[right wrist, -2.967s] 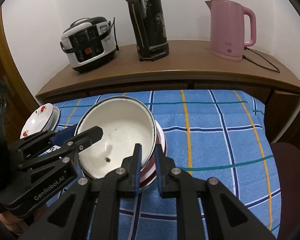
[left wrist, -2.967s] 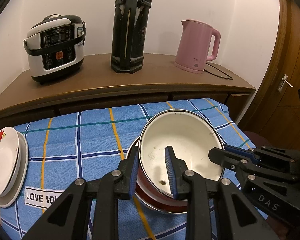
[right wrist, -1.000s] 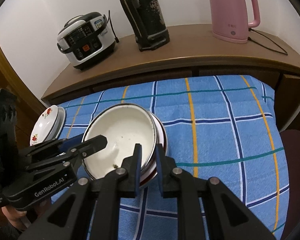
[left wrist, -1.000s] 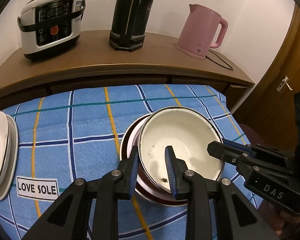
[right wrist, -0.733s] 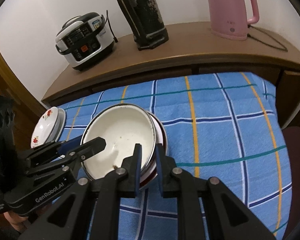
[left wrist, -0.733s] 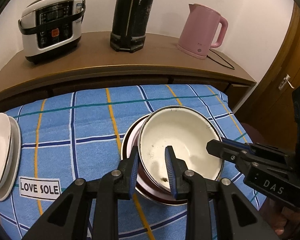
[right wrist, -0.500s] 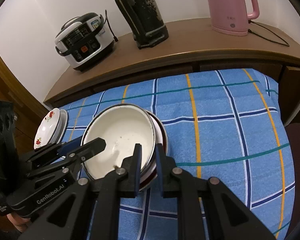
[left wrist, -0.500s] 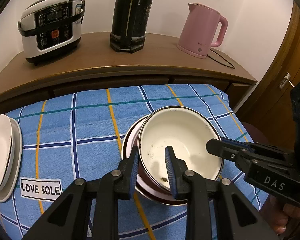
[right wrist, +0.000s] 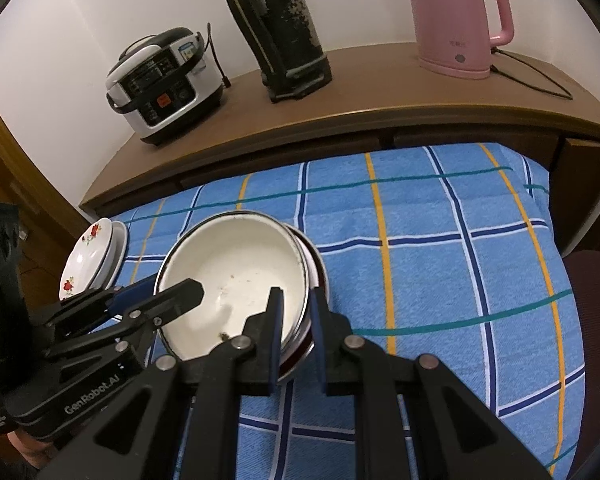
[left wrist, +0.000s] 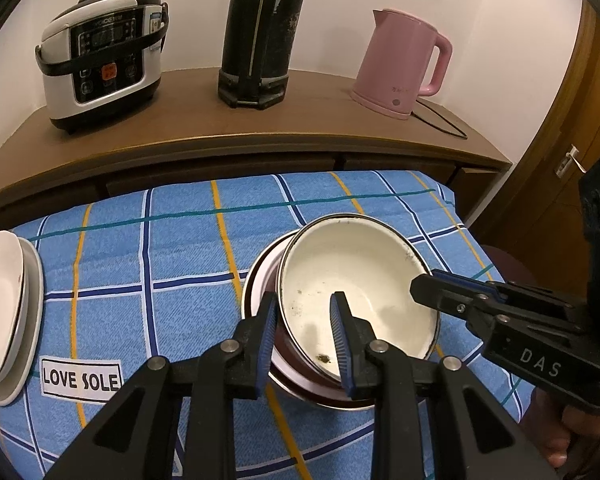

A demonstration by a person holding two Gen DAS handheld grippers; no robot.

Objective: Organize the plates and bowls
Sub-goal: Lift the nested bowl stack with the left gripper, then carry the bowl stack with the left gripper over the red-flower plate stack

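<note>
- Bowl (left wrist: 356,280), cream inside with a dark rim, sits on top of a red bowl (left wrist: 300,376), which rests on the blue checked cloth (left wrist: 160,248).
- Left gripper (left wrist: 304,332) straddles the bowl's rim at about 7 o'clock: one finger (left wrist: 342,336) inside the bowl, the other outside against the wall. Its jaws are nearly closed and clamped on the bowl's rim.
- Right gripper (right wrist: 294,332) straddles the rim at about 4 o'clock in its own view, one blue pad inside and one outside. Its gap is narrow and it pinches the rim of the bowl (right wrist: 236,276).
- Both grippers grip opposite sides of the same bowl; each shows in the other's view, the right gripper (left wrist: 424,290) reaching in from 3 o'clock and the left gripper (right wrist: 180,292) from 9 o'clock.
- Plates (left wrist: 0,312), stacked, white with a red flower, lie at 9 o'clock near the cloth's left edge, well apart from the bowls.
- A "LOVE SOLE" label (left wrist: 80,378) lies on the cloth between plates and bowls.
- On the wooden shelf (left wrist: 260,128) behind, at 12 o'clock: a rice cooker (left wrist: 100,56), a black flask (left wrist: 264,32) and a pink kettle (left wrist: 400,64).
</note>
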